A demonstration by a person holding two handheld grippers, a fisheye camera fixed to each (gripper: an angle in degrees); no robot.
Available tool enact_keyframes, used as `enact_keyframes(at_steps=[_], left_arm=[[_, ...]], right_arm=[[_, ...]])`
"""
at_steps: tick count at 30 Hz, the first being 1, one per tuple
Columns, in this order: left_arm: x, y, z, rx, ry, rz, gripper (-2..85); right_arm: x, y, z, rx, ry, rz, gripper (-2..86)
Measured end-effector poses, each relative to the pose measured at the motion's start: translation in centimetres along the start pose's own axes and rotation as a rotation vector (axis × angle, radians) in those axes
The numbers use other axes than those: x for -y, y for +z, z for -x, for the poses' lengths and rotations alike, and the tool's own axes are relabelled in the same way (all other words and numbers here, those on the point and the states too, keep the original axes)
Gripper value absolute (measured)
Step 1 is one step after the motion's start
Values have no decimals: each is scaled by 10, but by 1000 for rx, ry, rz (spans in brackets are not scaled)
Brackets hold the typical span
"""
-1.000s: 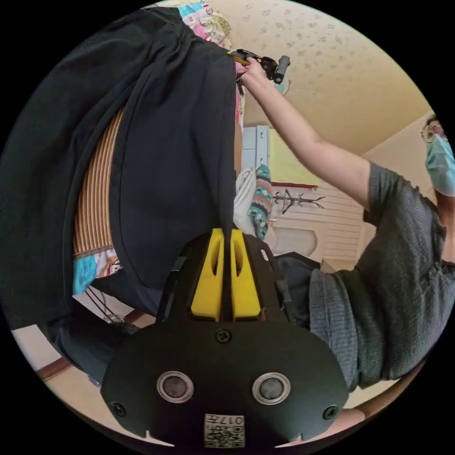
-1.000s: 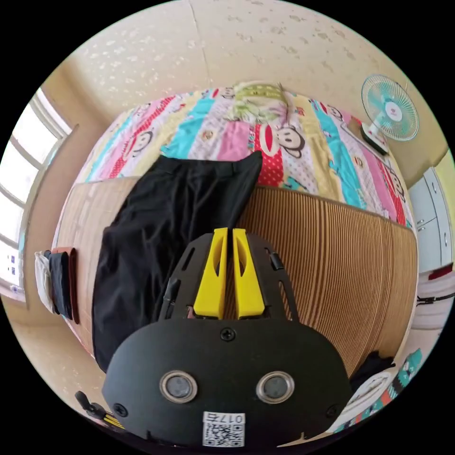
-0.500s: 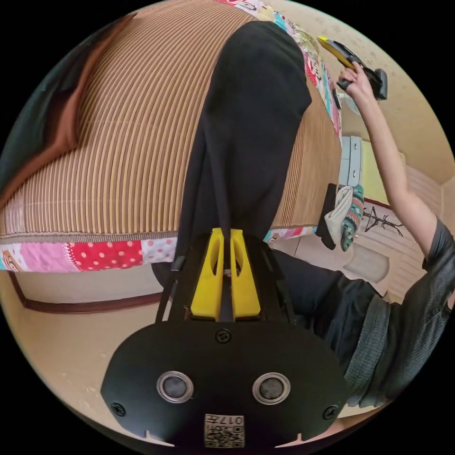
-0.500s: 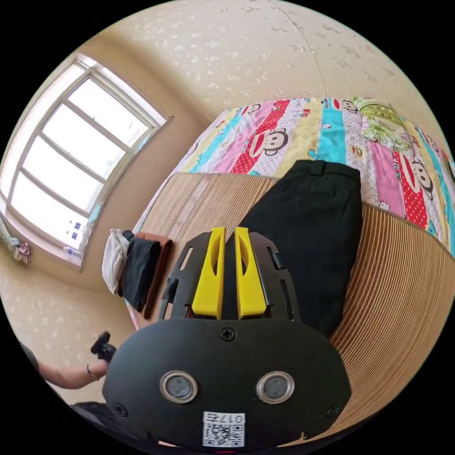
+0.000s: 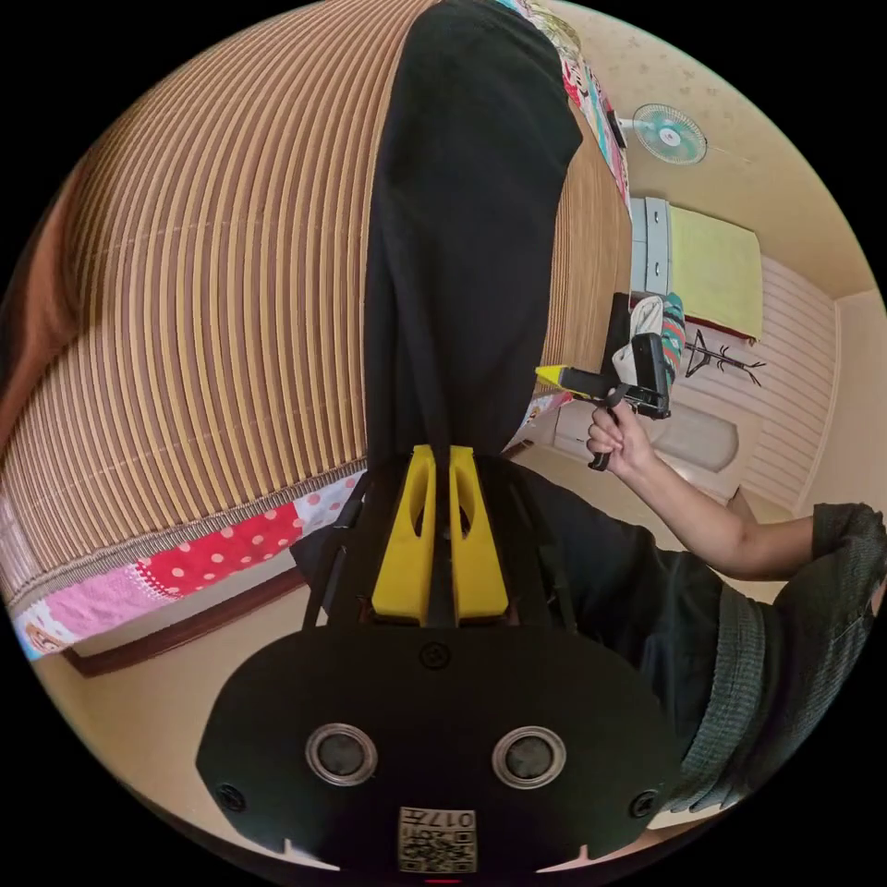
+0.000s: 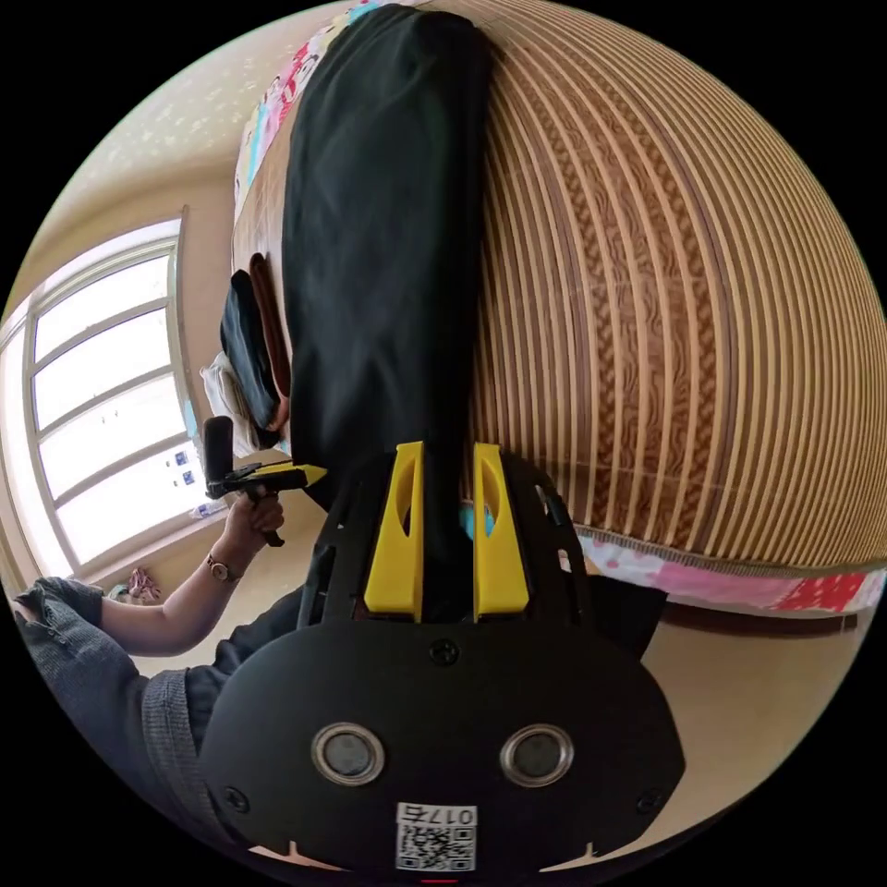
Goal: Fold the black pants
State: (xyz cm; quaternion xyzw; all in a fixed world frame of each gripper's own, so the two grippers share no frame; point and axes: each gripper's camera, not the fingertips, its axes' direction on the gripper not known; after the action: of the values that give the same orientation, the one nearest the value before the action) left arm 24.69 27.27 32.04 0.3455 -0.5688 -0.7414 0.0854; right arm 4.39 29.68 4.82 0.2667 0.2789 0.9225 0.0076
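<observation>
The black pants (image 5: 462, 212) lie stretched lengthwise on a striped bamboo mat (image 5: 212, 277), with the hem end hanging over the bed's near edge. My left gripper (image 5: 442, 455) is shut on that hem. In the right gripper view the pants (image 6: 388, 222) run away from my right gripper (image 6: 448, 453), whose jaws stand apart with black cloth in the gap between them. A hand holds the right gripper (image 5: 559, 377) at the pants' right edge. The left gripper (image 6: 309, 474) shows at the left edge of the pants.
A colourful patchwork sheet (image 5: 212, 554) lies under the mat. Folded clothes (image 6: 248, 351) are stacked on the mat by the window (image 6: 102, 397). A fan (image 5: 673, 135), a cabinet (image 5: 711, 268) and more clothes (image 5: 661, 323) stand beyond the bed. The person's arm (image 5: 711, 531) is close.
The pants went from hanging in the air to lying flat on the mat. My right gripper let go of the waist, came down to the hem end, and its jaws opened wider.
</observation>
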Motion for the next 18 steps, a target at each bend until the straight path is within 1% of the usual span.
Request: enact_keyframes(at_steps=[3,7,11,12,13,14,15,16,17,18], left_arm=[[10,-3,-3,-4,27,88,-6],[20,-13,-14,4,88,174,-7],[20,-25,-33,-5,136,214,-7],[18,-32,-42,-54,184,215,-7],[14,-43,-53,-153,262,193,-8],[12,-49,-58,-215,296,174,-8],[8,-61,-60,-340,331,133,-8],[7,-66,-55,-423,318,114,-9],[6,-66,-52,-436,304,113,-9],[4,-61,-45,-376,261,127,-8]], right_arm=[[-15,13,3,74,12,-2,77],[-24,10,4,12,-18,54,47],[-42,-13,19,11,-66,38,27],[-44,-18,21,23,-71,32,26],[-49,-30,27,41,-79,14,23],[-54,-42,32,41,-95,-15,21],[-57,-47,35,34,-103,-28,20],[-63,-55,37,17,-112,-50,19],[-66,-58,35,9,-108,-63,16],[-68,-57,32,6,-98,-68,15]])
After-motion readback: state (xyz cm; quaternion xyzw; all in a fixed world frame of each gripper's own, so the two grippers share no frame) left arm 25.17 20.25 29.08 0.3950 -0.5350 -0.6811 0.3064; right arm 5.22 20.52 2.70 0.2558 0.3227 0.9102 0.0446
